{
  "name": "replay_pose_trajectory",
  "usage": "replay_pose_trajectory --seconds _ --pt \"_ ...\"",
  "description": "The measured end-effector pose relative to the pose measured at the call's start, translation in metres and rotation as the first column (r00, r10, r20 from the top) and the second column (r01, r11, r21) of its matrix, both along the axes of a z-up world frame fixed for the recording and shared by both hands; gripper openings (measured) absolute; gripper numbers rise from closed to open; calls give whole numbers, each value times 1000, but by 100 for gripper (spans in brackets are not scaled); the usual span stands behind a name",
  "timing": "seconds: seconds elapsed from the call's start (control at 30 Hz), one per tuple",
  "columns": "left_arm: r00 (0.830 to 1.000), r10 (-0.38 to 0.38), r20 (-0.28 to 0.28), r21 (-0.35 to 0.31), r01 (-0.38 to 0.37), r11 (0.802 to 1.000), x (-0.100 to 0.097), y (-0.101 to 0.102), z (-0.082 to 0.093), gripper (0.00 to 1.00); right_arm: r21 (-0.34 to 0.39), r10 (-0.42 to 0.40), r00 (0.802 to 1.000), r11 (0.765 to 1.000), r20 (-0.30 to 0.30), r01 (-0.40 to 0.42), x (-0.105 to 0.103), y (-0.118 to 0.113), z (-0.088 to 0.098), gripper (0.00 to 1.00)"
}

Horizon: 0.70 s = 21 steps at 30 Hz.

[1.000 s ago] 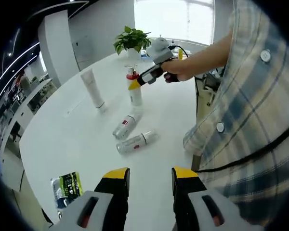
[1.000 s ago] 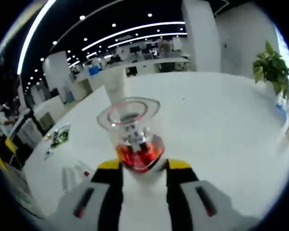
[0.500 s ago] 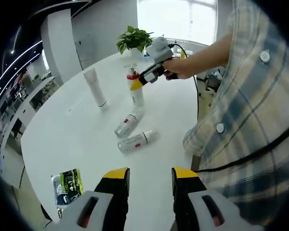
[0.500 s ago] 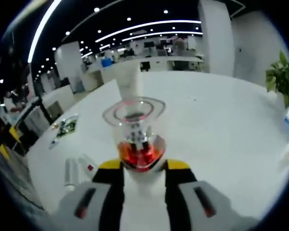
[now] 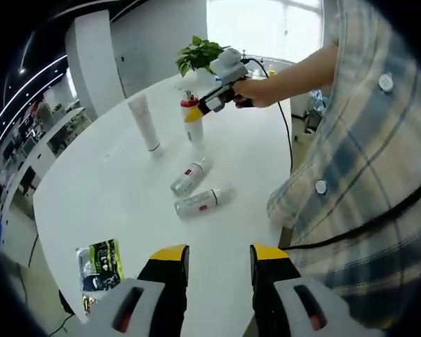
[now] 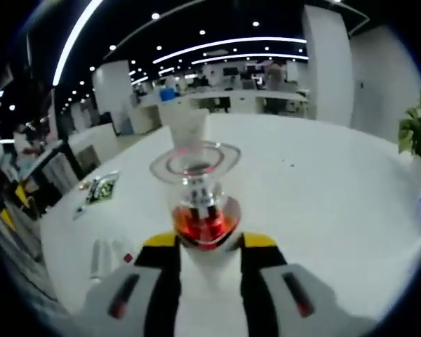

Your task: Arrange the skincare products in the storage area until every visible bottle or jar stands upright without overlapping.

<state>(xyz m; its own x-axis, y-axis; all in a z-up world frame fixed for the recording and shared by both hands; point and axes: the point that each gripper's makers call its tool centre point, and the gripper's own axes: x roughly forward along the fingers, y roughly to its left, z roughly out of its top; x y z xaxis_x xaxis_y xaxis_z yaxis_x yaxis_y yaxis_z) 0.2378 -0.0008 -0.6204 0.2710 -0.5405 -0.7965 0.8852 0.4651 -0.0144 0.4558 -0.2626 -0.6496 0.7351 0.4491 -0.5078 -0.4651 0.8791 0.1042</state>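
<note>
My right gripper is shut on a white pump bottle with a red collar and clear cap. From the left gripper view that bottle is upright at the far side of the white table, with the right gripper on it; whether its base touches the table I cannot tell. A white tube stands to its left, and shows as a tube behind the cap. Two small bottles lie on their sides, one bottle above the other bottle. My left gripper is open and holds nothing.
A green packet lies near the table's front-left edge, also seen as a packet far left. A potted plant stands at the back. A person's arm and plaid shirt take up the right side. The lying bottles show low left.
The right gripper has kept its hold on the pump bottle and shifted it slightly toward the far side of the table. Both views have swung a little. The lying bottles have not moved.
</note>
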Motion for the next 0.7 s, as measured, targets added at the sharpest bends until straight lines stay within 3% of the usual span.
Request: replay_pose_trajectory --seconds 0.5,0.7 --pt "997 77 -22 21 -76 997 -11 0 -5 35 -11 118 992 993 38 -118 56 4 14 30" --pt "996 85 -36 36 -84 996 -15 -5 -8 35 7 132 990 991 41 -133 73 1 11 30"
